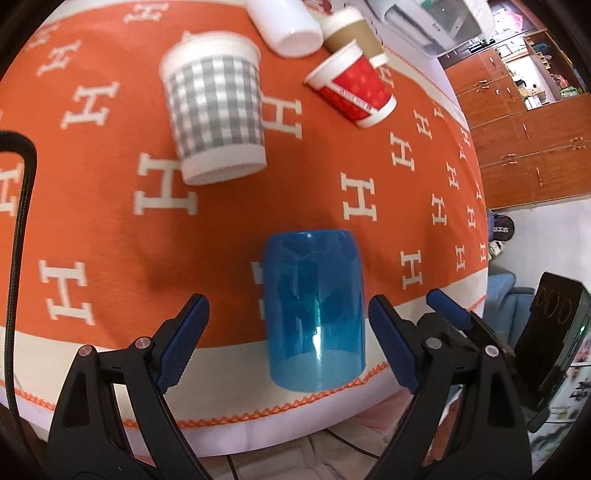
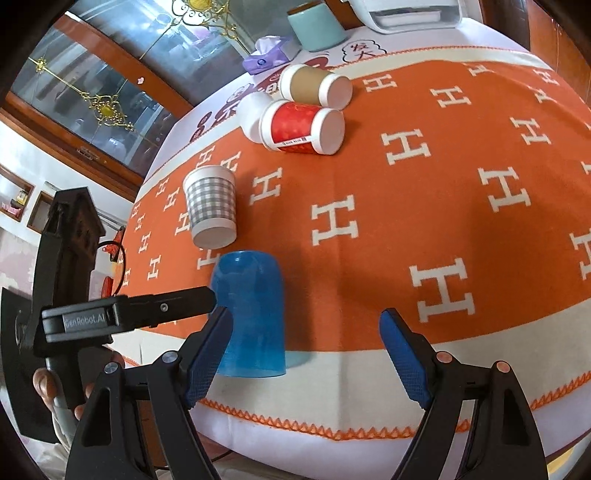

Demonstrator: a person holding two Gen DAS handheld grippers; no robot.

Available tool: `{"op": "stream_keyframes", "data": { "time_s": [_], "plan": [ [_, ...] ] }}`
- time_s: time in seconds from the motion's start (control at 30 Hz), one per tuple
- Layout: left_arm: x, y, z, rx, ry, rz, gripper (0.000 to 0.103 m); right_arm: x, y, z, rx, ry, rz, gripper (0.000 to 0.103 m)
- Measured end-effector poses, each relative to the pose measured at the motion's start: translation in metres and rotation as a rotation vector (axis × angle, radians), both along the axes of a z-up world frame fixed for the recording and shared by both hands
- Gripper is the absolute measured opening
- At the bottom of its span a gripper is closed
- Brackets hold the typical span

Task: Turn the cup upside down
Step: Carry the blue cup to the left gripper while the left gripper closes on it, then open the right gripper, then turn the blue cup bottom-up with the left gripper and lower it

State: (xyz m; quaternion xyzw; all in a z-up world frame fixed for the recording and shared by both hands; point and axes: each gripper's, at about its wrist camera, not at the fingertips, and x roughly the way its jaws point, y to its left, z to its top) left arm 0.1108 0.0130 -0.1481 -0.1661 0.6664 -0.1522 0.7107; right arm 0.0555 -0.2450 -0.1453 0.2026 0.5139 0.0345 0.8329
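Note:
A translucent blue cup (image 1: 316, 314) stands mouth-down on the orange cloth near the table's front edge; it also shows in the right wrist view (image 2: 251, 314). My left gripper (image 1: 286, 328) is open, its fingers either side of the cup without touching it. My right gripper (image 2: 306, 354) is open and empty, just right of the cup, its left finger (image 2: 207, 358) in front of the cup's side. The left gripper's body (image 2: 129, 314) shows in the right wrist view, reaching toward the cup from the left.
A grey checked cup (image 1: 216, 110) stands upside down behind the blue one. A red cup (image 1: 351, 86), a brown cup (image 1: 352, 31) and a white cup (image 1: 284, 24) also stand upside down farther back. The table's front edge (image 2: 332, 432) is close below.

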Motion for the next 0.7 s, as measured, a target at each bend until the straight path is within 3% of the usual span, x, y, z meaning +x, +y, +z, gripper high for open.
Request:
{"op": "stream_keyframes", "data": {
  "time_s": [0.3,0.53,0.7],
  "plan": [
    [0.014,-0.025,-0.029,-0.021,0.063,-0.012,0.086,0.003,-0.008,-0.014,0.021,0.019,-0.008,0.083],
    [0.016,-0.042,-0.043,-0.059,0.109,-0.04,0.066,0.004,-0.015,-0.022,0.043,0.028,-0.028,0.083],
    [0.014,-0.05,-0.039,-0.048,0.072,-0.051,0.065,0.003,-0.016,-0.024,0.044,0.029,-0.026,0.083]
  ]
}}
